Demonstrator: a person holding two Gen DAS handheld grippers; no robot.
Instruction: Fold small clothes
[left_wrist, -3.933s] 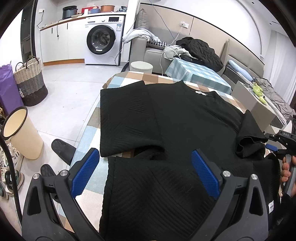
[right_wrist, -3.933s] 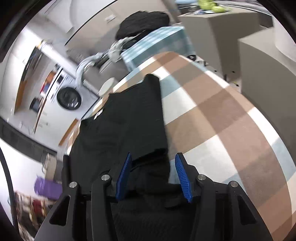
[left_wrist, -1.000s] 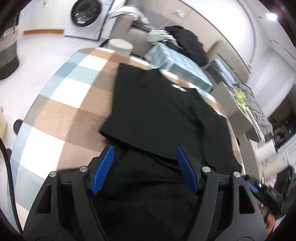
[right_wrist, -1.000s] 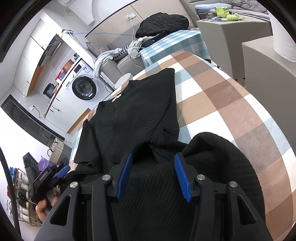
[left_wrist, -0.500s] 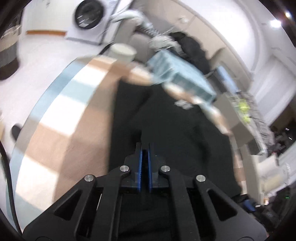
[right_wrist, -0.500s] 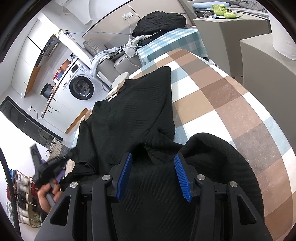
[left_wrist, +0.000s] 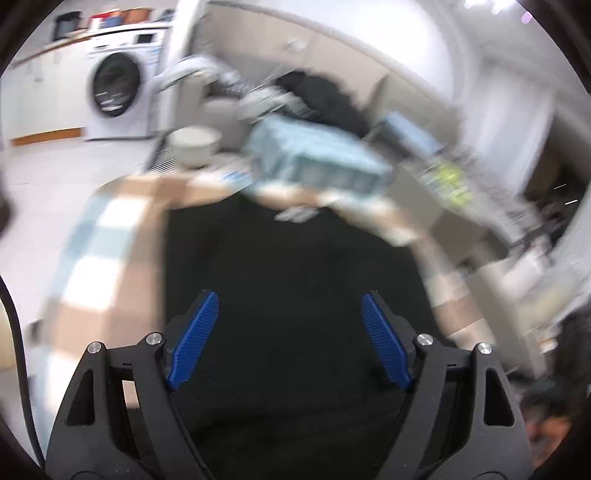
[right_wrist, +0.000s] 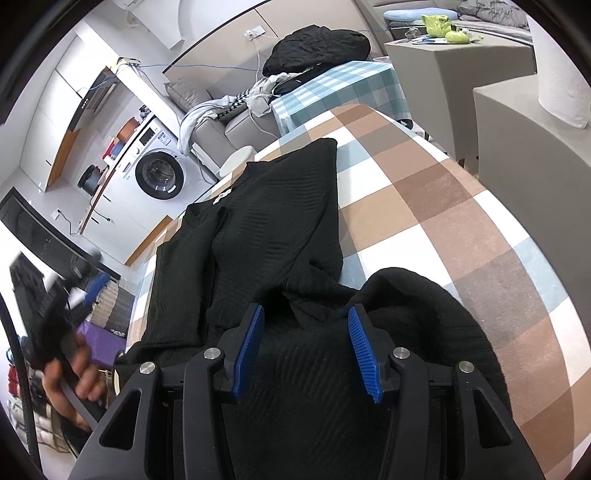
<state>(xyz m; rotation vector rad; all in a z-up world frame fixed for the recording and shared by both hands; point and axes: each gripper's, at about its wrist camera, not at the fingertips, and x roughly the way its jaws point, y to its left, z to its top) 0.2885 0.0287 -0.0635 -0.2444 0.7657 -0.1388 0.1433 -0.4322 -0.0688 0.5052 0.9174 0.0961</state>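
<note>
A black ribbed top (right_wrist: 273, 236) lies on the checked table (right_wrist: 443, 206), its sides folded inward and its lower part bunched near me. My right gripper (right_wrist: 306, 339) is open just above that bunched hem, holding nothing. My left gripper (left_wrist: 291, 332) is open and empty over the black top (left_wrist: 288, 266); that view is motion-blurred. In the right wrist view the left gripper (right_wrist: 70, 291) shows raised at the left, held by a hand.
A washing machine (right_wrist: 159, 173) stands at the back. A sofa with piled clothes (right_wrist: 317, 48) and a small checked table (right_wrist: 343, 88) lie beyond. Grey boxes (right_wrist: 528, 122) stand right of the table. A purple bag (right_wrist: 103, 339) sits on the floor at left.
My left gripper, shut half a second ago, has opened and let go of the fabric, and it has lifted and swung. My right gripper has stayed open in place.
</note>
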